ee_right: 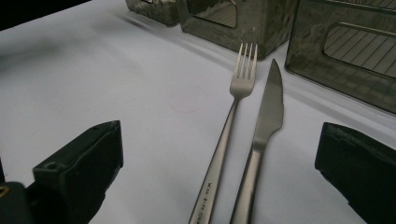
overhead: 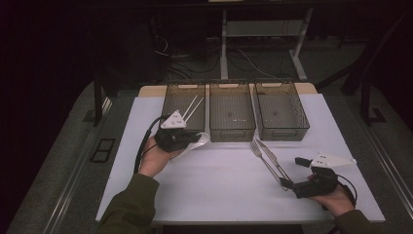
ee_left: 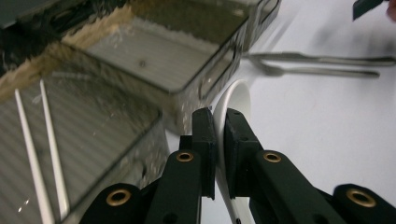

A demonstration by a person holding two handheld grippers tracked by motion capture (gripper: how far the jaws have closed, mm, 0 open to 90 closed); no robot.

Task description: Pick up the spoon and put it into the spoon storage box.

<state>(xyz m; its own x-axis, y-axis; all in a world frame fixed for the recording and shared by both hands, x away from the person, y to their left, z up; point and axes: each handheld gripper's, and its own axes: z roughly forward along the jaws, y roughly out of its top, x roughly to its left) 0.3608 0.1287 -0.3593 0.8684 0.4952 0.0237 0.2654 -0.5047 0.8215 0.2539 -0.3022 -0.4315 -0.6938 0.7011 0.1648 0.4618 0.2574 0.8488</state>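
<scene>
The white spoon [ee_left: 232, 100] was clamped edgewise between the jaws of the left gripper [ee_left: 219, 122], its bowl projecting beyond the jaw tips. In the high view the spoon [overhead: 197, 142] was located just in front of the near wall of the left bin [overhead: 170, 100], at the left gripper [overhead: 192, 141], with the left hand [overhead: 157, 158] behind it. Whether the spoon touched the desk [overhead: 219, 190] could not be determined.

Two white chopsticks [overhead: 192, 108] lay inside the left bin, leaning toward its far right corner. The middle bin [overhead: 232, 130] and the right bin [overhead: 282, 132] stood beside it in a row along the far edge of the white desk surface, their walls just beside one another.

A fork [ee_right: 233, 112] and a knife [ee_right: 268, 116] lay side by side on the desk, near the front of the bins, with tines and blade tip pointing toward them. The right gripper [ee_right: 219, 172] was spread wide, one jaw on each side of the two handles and touching neither. In the high view the right gripper [overhead: 292, 184] sat at the handle ends of the fork [overhead: 263, 161], held by the right hand [overhead: 333, 200] low over the desk.
</scene>
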